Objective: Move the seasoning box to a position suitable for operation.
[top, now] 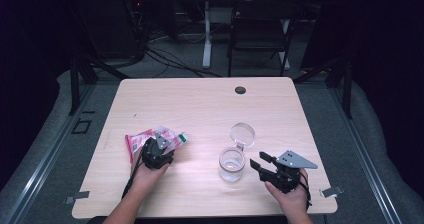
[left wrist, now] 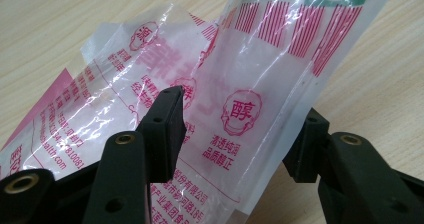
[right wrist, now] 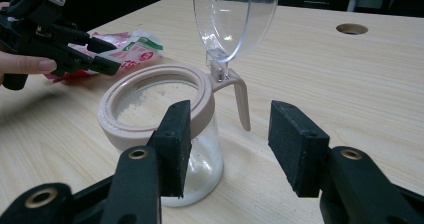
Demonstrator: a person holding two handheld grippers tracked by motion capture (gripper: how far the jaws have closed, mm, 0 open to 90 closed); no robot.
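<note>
A clear plastic packet (left wrist: 250, 74) printed in pink lies on the wooden table (top: 200, 104) at the front left; the same packet (top: 142, 140) is partly under my left hand. My left gripper (left wrist: 240, 104) stands open, with the packet's edge rising between its two jaws. The left gripper (top: 162, 140) points away from me. A small clear jar (top: 232, 165) with a beige rim (right wrist: 150, 104) holds some white powder. Its clear lid (right wrist: 235, 14) is flipped up on its hinge. My right gripper (right wrist: 230, 109) is open just beside the jar, the right gripper (top: 259, 160) pointing left at it.
A round cable hole (top: 240, 90) sits near the table's far edge. A dark folding chair (top: 260, 29) and a white desk leg (top: 206, 34) stand beyond the table. The person's left hand (right wrist: 25, 66) with its gripper shows past the jar.
</note>
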